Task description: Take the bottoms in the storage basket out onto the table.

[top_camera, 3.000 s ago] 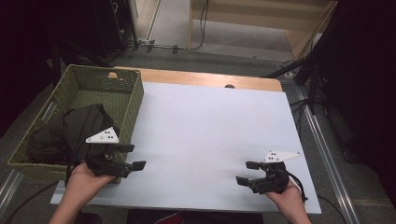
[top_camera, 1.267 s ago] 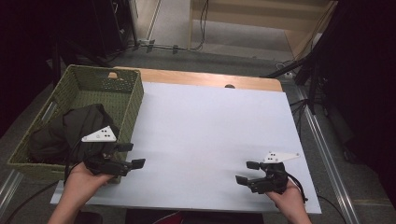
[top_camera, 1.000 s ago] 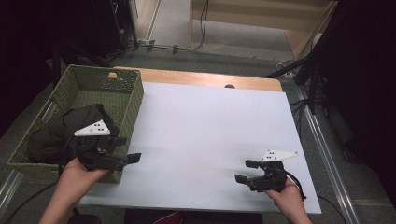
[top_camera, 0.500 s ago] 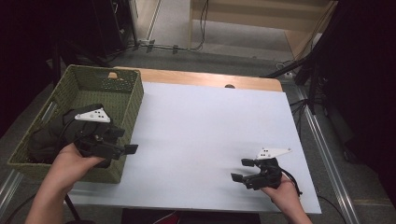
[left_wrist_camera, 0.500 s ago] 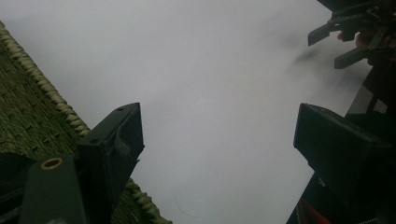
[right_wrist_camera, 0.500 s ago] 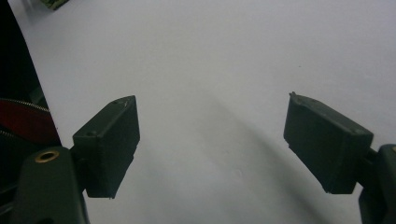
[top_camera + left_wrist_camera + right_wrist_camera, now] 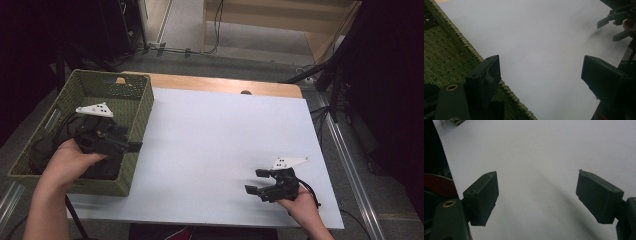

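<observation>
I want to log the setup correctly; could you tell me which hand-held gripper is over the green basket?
The left hand-held gripper, above the woven green basket holding dark cloth. The right hand-held gripper hovers over the bare white tabletop.

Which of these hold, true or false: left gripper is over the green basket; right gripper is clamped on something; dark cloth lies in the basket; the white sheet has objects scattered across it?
1. The left gripper is over the green basket. True: it hangs above the basket's right wall.
2. The right gripper is clamped on something. False: its jaws stand wide apart with nothing between them, above the white sheet.
3. Dark cloth lies in the basket. True.
4. The white sheet has objects scattered across it. False: the sheet is bare apart from the right gripper above it.
</observation>
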A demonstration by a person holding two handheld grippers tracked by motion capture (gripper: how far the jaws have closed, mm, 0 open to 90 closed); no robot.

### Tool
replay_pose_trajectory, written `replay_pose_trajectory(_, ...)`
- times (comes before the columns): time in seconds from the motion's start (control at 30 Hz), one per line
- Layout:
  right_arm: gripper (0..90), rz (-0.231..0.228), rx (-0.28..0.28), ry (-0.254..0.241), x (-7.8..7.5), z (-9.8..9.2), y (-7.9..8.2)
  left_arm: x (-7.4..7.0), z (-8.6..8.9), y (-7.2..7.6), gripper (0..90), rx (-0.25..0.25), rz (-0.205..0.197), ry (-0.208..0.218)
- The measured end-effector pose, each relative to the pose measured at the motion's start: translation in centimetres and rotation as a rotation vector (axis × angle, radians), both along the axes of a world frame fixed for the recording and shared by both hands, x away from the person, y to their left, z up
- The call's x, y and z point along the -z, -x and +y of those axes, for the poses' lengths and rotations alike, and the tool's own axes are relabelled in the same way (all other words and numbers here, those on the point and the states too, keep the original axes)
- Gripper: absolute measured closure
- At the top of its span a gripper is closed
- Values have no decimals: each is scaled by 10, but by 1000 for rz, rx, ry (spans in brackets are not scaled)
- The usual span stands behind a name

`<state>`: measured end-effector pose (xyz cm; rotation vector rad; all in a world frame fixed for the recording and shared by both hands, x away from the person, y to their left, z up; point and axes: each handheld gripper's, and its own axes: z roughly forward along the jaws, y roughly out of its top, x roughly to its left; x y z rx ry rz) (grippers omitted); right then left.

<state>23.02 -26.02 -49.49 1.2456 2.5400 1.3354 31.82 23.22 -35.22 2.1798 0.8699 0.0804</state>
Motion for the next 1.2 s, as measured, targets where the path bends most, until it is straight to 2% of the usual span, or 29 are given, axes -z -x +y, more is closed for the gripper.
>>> replay_pose_trajectory(0.3,169,0,-5,-2,0,-1,0,-2,18,-7,169,-38,-28,-10)
replay_pose_trajectory(0.53,170,2,-11,0,-1,0,0,-1,36,-7,169,-105,-36,-33)
replay_pose_trajectory(0.67,169,6,-18,0,-1,2,0,-2,44,-6,169,-118,-47,-18)
replay_pose_trajectory(0.83,169,6,-11,-2,-1,1,0,-3,54,-4,169,-149,-59,-28)
replay_pose_trajectory(0.97,169,4,-16,1,-1,1,0,-4,62,-2,169,-167,-65,-19)
replay_pose_trajectory(1.2,169,5,-15,1,-1,1,0,-4,73,0,169,-209,-77,-55)
